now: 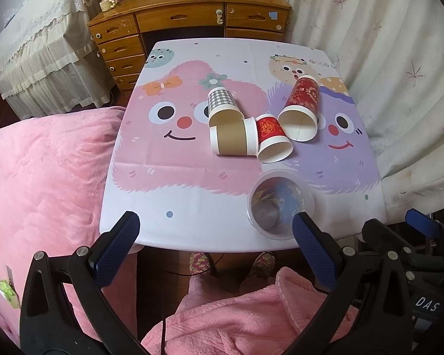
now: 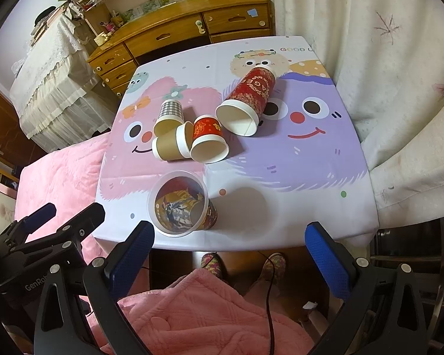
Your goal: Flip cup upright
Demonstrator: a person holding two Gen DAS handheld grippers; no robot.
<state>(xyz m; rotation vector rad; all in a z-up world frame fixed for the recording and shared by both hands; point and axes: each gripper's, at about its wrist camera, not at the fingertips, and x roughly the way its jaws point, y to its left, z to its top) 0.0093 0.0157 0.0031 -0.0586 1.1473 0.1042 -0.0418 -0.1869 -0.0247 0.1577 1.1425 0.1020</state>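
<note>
Several cups lie on their sides on the cartoon-print table (image 1: 168,189): a checked cup (image 1: 222,103), a brown cup (image 1: 233,140), a small red cup (image 1: 270,139) and a tall red cup (image 1: 302,103). A clear plastic cup (image 1: 281,204) with a printed sleeve lies near the front edge, mouth toward me. In the right wrist view I see the same cups: checked (image 2: 170,115), brown (image 2: 171,145), small red (image 2: 207,139), tall red (image 2: 248,97) and clear (image 2: 179,207). My left gripper (image 1: 214,224) and right gripper (image 2: 229,236) are open and empty, held before the table's front edge.
A wooden desk with drawers (image 1: 189,20) stands behind the table. A pink bed cover (image 1: 44,171) is at the left, and white curtains (image 1: 399,74) at the right. The person's pink robe (image 1: 236,319) and slippered feet (image 1: 201,261) are below the grippers.
</note>
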